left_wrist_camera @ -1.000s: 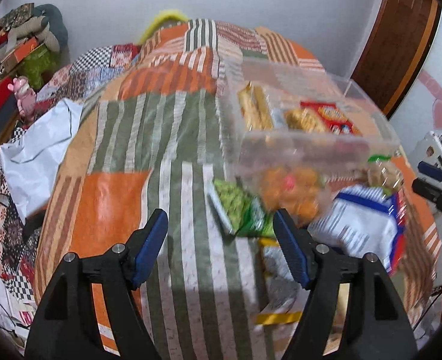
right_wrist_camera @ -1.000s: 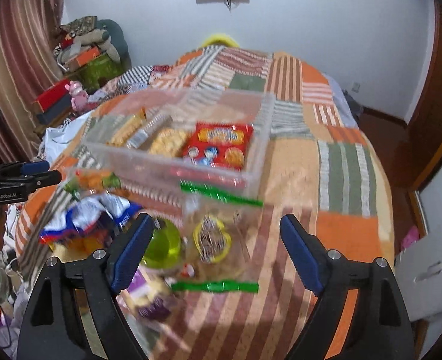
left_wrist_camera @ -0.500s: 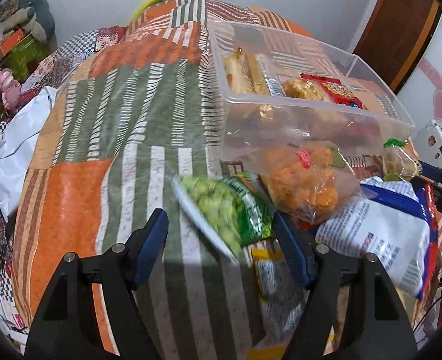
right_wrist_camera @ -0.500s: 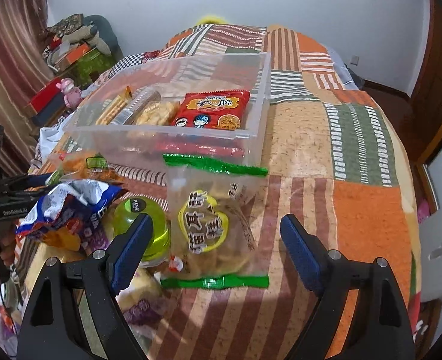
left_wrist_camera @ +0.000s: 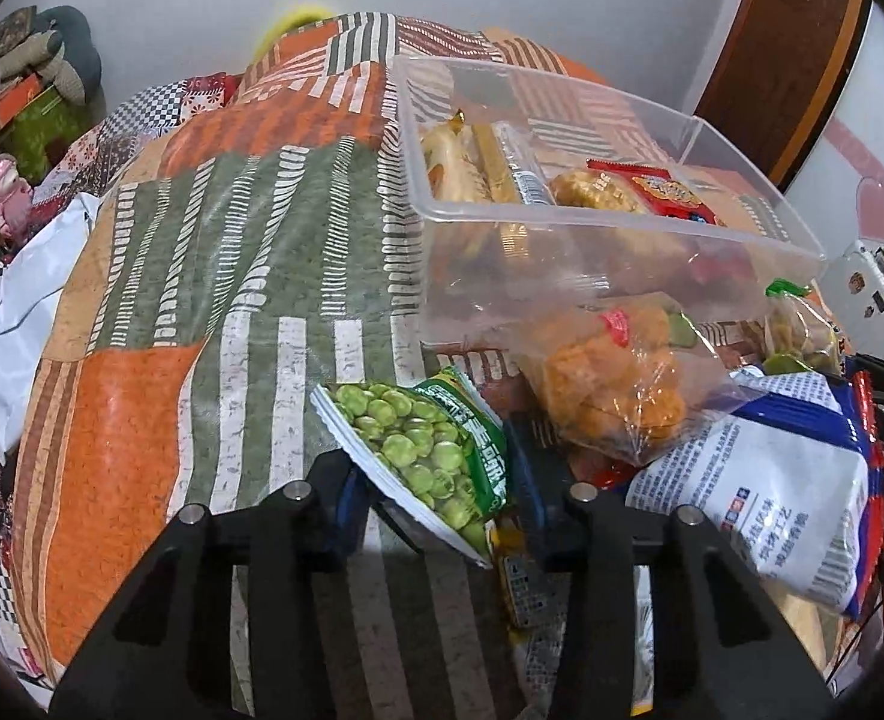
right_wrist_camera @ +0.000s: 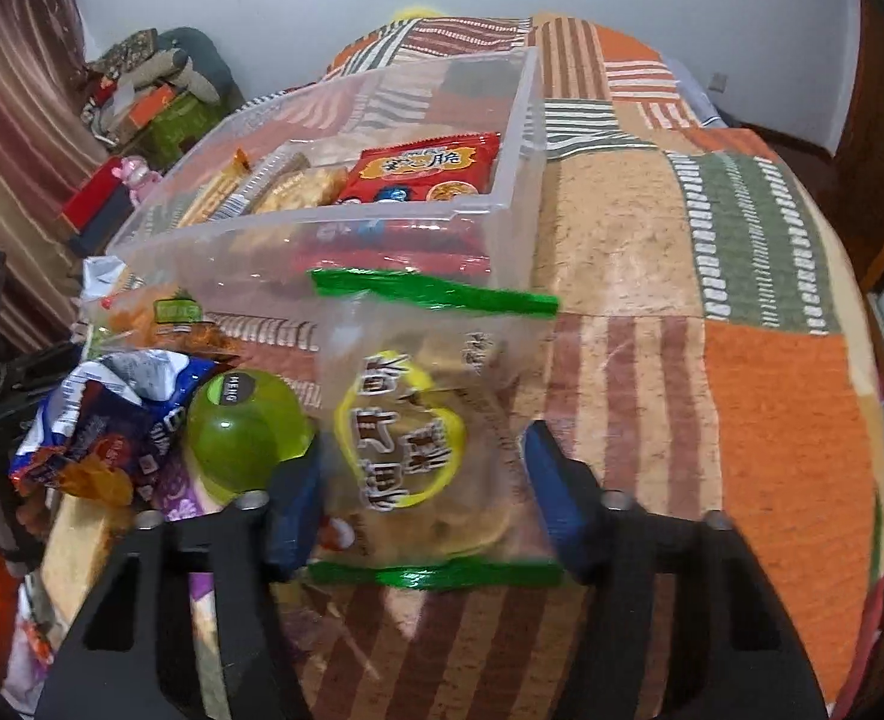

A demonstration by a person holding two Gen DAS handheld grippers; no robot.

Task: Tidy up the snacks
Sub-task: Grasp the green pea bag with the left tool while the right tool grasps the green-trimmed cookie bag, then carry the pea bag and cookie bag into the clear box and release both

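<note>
Left gripper [left_wrist_camera: 436, 495] jaws just closed, clamping green pea packet [left_wrist_camera: 424, 450]; right gripper [right_wrist_camera: 424, 480] likewise clamping clear biscuit bag [right_wrist_camera: 424, 420] on bed [right_wrist_camera: 712, 276].

left fingers [left_wrist_camera: 346, 495] closed on pea packet [left_wrist_camera: 427, 456], right fingers [right_wrist_camera: 295, 498] on biscuit bag [right_wrist_camera: 424, 438]

Left gripper [left_wrist_camera: 436, 501], bottom centre: jaws just closed in, blue pads pressing both sides of a green pea packet [left_wrist_camera: 424, 450], tilted. Clear plastic bin [left_wrist_camera: 610, 222], upper right: holds wrapped biscuits and a red packet [left_wrist_camera: 664, 192]. Bag of orange snacks [left_wrist_camera: 616, 384], leaning against the bin's near wall. Blue-and-white bag [left_wrist_camera: 784, 510], lower right. Patchwork bedspread [left_wrist_camera: 214, 276], left half.
</note>
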